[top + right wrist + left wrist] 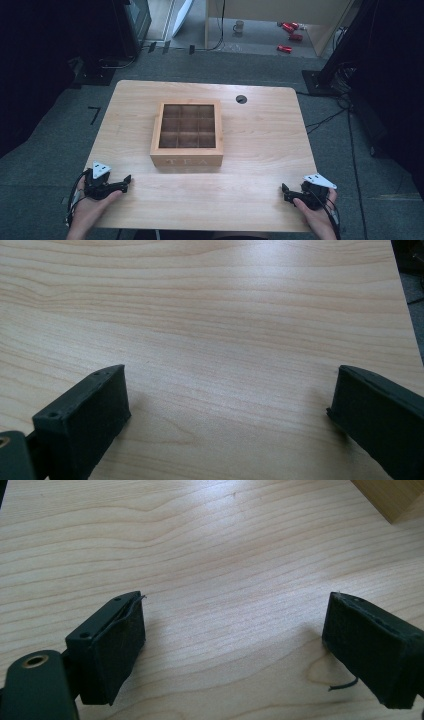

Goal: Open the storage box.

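A pale wooden tabletop (260, 150) with rounded corners and fine wavy grain takes up the middle of the high view. At its centre sits one square wooden tea box (187, 134), its top divided into nine compartments, three rows of three, all dark inside; the letters TEA are faintly visible on the front wall facing the bottom of the frame. Whether the top is glazed or bare cannot be told. One small round dark hole (241, 99) lies in the tabletop, up and to the right of the box.

There are two grippers, each black, with a grey three-cornered plate on top and a trailing cable. The left gripper (125, 182) rests at the lower left of the frame on the tabletop's near edge, the right gripper (285, 192) at the lower right, both well apart from the box.

The left gripper view (232, 635) shows its two block-shaped jaws standing wide, nothing between them, their inner pads matt and rough, a frayed thread hanging from the right one. A corner of the tea box (390, 497) juts into the upper right. The right gripper view (230, 412) shows its jaws equally wide over bare grain, with grey floor (412, 285) past the tabletop's edge at upper right.
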`<state>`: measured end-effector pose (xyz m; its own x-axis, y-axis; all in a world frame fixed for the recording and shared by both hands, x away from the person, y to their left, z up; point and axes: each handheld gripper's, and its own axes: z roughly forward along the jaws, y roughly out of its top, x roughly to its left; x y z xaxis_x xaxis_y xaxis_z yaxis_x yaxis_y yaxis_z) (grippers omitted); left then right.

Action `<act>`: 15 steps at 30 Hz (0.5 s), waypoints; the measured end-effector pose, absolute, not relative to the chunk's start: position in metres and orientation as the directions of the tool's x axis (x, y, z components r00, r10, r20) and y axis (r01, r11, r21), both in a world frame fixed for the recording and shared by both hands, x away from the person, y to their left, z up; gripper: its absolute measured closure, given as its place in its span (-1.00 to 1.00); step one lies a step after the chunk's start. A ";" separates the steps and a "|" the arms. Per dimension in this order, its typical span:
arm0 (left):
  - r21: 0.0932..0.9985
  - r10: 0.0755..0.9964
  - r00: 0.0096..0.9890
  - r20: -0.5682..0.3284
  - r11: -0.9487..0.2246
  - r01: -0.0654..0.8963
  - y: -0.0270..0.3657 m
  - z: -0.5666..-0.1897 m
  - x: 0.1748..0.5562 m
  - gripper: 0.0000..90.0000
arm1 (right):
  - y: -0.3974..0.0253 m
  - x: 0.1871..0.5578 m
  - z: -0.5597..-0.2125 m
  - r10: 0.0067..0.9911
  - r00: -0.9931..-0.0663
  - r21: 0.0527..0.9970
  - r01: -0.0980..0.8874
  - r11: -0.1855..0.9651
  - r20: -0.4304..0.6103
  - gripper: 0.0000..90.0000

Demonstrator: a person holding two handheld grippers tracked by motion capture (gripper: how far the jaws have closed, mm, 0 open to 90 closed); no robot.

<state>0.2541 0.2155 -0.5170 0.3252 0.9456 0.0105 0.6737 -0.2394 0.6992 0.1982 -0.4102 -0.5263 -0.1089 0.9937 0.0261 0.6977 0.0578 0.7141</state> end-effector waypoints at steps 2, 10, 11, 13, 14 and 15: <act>0.696 0.945 0.326 0.012 -0.242 0.676 0.216 -0.516 0.253 -0.70 | -0.410 0.198 -0.526 0.994 -0.108 0.714 0.698 0.057 0.027 -0.96; 0.722 0.932 0.360 0.045 -0.280 0.633 0.197 -0.500 0.251 -0.67 | -0.410 0.198 -0.526 0.994 -0.108 0.714 0.698 0.057 0.027 -0.96; 0.730 0.926 0.375 0.034 -0.279 0.623 0.193 -0.497 0.250 -0.68 | -0.410 0.198 -0.526 0.994 -0.108 0.714 0.698 0.057 0.027 -0.96; 0.743 0.918 0.396 0.017 -0.277 0.610 0.184 -0.491 0.249 -0.67 | -0.410 0.198 -0.526 0.994 -0.109 0.714 0.698 0.057 0.026 -0.97; 0.743 0.918 0.396 0.017 -0.277 0.610 0.184 -0.491 0.249 -0.67 | -0.410 0.198 -0.526 0.994 -0.109 0.714 0.698 0.057 0.026 -0.97; 0.743 0.917 0.399 0.007 -0.272 0.612 0.182 -0.490 0.249 -0.67 | -0.410 0.198 -0.526 0.994 -0.108 0.714 0.698 0.057 0.027 -0.97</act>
<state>0.2489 0.1824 -0.4897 0.3995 0.9167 0.0067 0.6116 -0.2719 0.7430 0.1982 -0.4102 -0.5262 -0.1080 0.9938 0.0266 0.6981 0.0568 0.7137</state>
